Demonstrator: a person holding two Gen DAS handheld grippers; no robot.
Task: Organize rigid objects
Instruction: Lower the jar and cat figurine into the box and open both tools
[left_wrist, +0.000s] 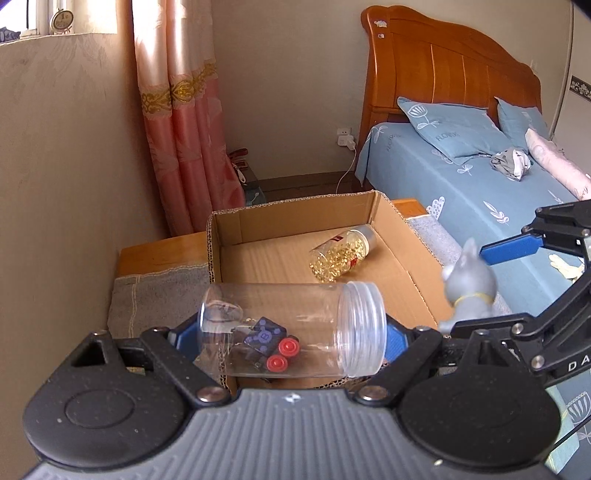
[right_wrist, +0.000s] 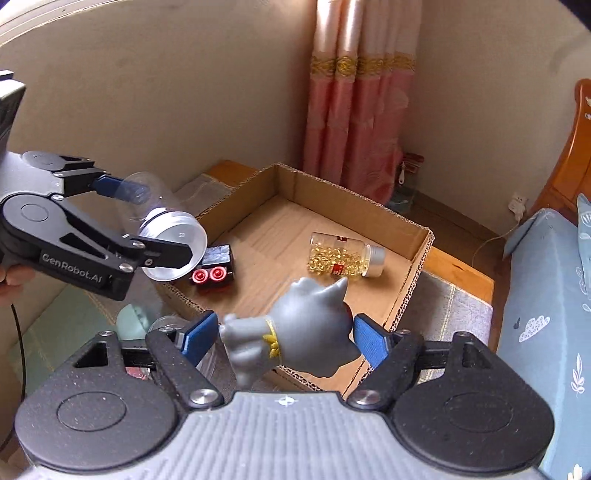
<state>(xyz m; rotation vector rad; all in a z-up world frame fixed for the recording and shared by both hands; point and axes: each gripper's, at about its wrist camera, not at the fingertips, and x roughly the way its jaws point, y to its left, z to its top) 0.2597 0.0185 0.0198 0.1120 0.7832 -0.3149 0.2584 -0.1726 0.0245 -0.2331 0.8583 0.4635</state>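
Your right gripper (right_wrist: 284, 338) stands open around the blurred grey cat figure (right_wrist: 303, 328), over the cardboard box (right_wrist: 413, 225); pad contact is unclear. Your left gripper (left_wrist: 280, 334) clamps the clear jar (left_wrist: 291, 328) endwise above the black toy (right_wrist: 212, 271).

Wooden bedside table with a cloth and a box

A low wooden table (right_wrist: 461, 267) stands between the wall and the bed, with a grey cloth (left_wrist: 159, 295) spread across its top. An open cardboard box (right_wrist: 354, 199) rests on the cloth. On the box floor lie a small bottle of gold capsules (right_wrist: 345, 258), tipped on its side, and a black toy block with two red studs (right_wrist: 212, 267) near the left wall.
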